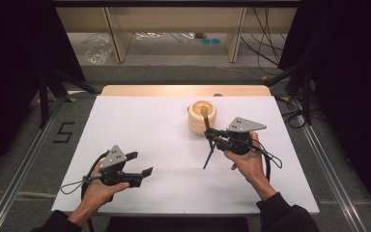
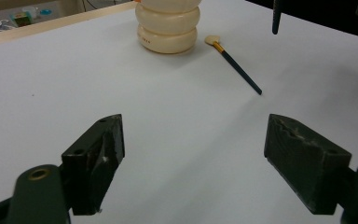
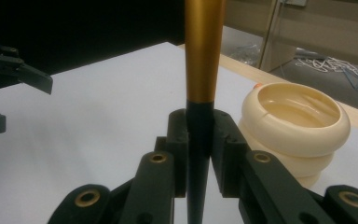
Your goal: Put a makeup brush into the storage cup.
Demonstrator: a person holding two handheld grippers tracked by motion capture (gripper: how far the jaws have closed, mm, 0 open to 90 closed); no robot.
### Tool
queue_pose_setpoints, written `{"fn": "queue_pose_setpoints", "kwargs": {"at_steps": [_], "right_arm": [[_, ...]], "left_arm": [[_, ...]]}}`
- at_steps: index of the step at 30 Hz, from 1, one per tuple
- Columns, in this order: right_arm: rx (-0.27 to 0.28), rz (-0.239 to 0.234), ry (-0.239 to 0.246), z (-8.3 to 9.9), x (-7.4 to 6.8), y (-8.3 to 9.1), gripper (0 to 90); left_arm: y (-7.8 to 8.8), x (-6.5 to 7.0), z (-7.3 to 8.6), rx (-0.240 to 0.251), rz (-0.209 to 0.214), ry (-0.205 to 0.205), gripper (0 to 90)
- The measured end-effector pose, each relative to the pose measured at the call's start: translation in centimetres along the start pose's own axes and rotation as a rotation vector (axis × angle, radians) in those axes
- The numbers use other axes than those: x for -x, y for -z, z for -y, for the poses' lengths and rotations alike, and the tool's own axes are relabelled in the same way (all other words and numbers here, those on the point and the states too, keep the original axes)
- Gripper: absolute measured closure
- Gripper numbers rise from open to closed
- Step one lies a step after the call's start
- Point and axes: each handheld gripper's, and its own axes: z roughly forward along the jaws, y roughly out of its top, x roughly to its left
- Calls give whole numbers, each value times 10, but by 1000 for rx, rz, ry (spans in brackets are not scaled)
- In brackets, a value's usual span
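Dark-handled brush (image 3: pixel 199 116) pinched in right gripper (image 1: pixel 212 136) just beside cream pot (image 1: pixel 202 117), long axis steeply tilted, gold ferrule end up over pot rim, tapered handle tip down toward table (image 1: pixel 140 125); left gripper (image 1: pixel 140 164) well apart from pot, spread, empty.

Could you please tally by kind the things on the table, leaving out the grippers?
Paintbrushes: 2 (held brush, lying brush)
Cream pot: 1
Total: 3
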Motion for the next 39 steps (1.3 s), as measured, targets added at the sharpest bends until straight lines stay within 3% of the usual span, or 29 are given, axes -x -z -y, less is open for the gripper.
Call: {"fn": "queue_pose_setpoints", "kwargs": {"at_steps": [20,31,34,37,38,39], "right_arm": [[17,25,-16,-19,17,-15,793],[50,66,-26,-29,33,-21,793],[49,55,-61,-32,37,-22,793],[71,74,-48,-34,44,-25,793],[49,67,-70,-35,44,-24,793],[67,77,-50,-36,47,-25,793]], "left_arm": [[0,1,0,0,-1,12,193],[0,1,0,1,1,13,190],[0,0,0,-1,-4,16,190],[0,0,0,1,-3,16,191],[0,0,0,1,-3,16,192],[0,0,0,0,-4,18,192]]}}
